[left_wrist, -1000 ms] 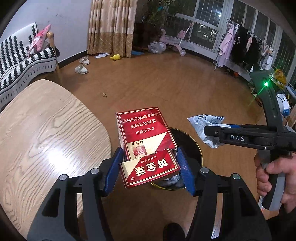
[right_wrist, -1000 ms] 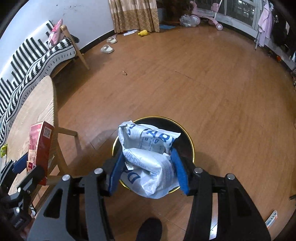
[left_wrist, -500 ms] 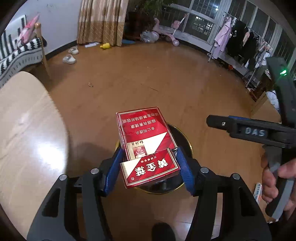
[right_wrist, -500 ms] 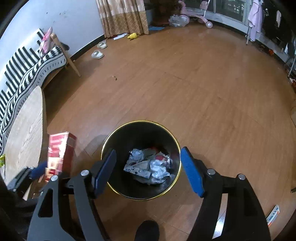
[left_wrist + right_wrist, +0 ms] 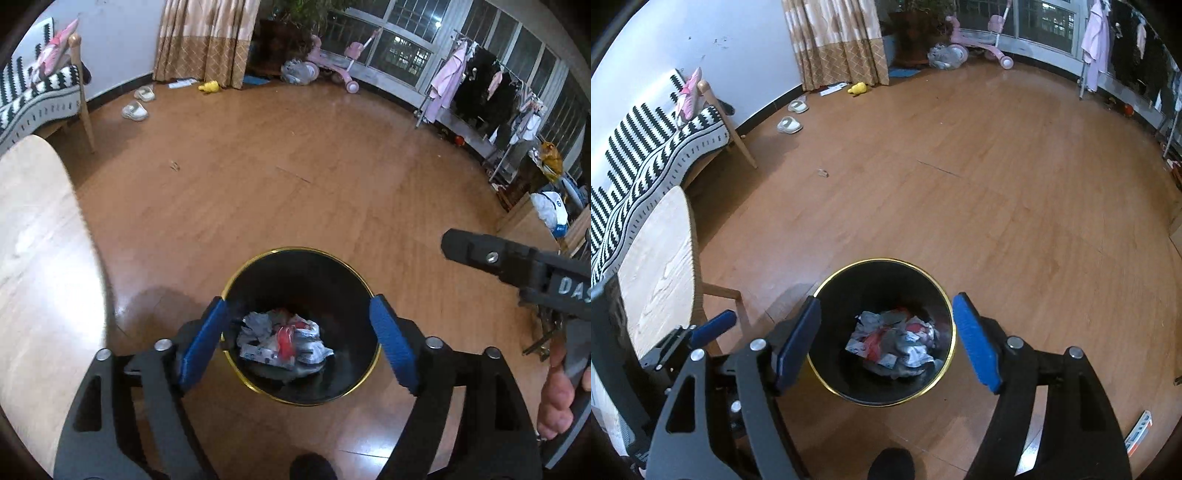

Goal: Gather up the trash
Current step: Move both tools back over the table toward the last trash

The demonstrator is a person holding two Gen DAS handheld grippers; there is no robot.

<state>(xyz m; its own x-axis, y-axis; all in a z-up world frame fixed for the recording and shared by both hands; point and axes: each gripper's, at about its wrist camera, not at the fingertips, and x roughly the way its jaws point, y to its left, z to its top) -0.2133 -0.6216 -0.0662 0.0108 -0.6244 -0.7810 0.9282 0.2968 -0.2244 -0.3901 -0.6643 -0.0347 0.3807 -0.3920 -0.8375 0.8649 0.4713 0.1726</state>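
Observation:
A black trash bin with a gold rim [image 5: 303, 250] stands on the wooden floor right under both grippers. Crumpled white and red trash [image 5: 284, 341] lies at its bottom. My left gripper [image 5: 297, 306] hangs over the bin with its jaws opening and nothing between the blue pads. In the right wrist view the same bin [image 5: 882, 260] holds the trash [image 5: 897, 341], and my right gripper [image 5: 886, 301] is open and empty above it. One blue fingertip [image 5: 714, 325] of the left gripper shows at the left. A hand [image 5: 557, 391] holds the right gripper's handle.
A pale wooden table [image 5: 37, 258] borders the left side, with a striped sofa [image 5: 646, 147] behind it. Slippers [image 5: 136, 110] lie near the wall, and a clothes rack [image 5: 480, 85] stands at the far right. A small packet [image 5: 1141, 432] lies on the floor. A shoe tip [image 5: 310, 465] is below.
The white bag dropped out of the right gripper into the bin. The red box then left the left gripper, whose jaws spread wide, and the left gripper moved over the bin.

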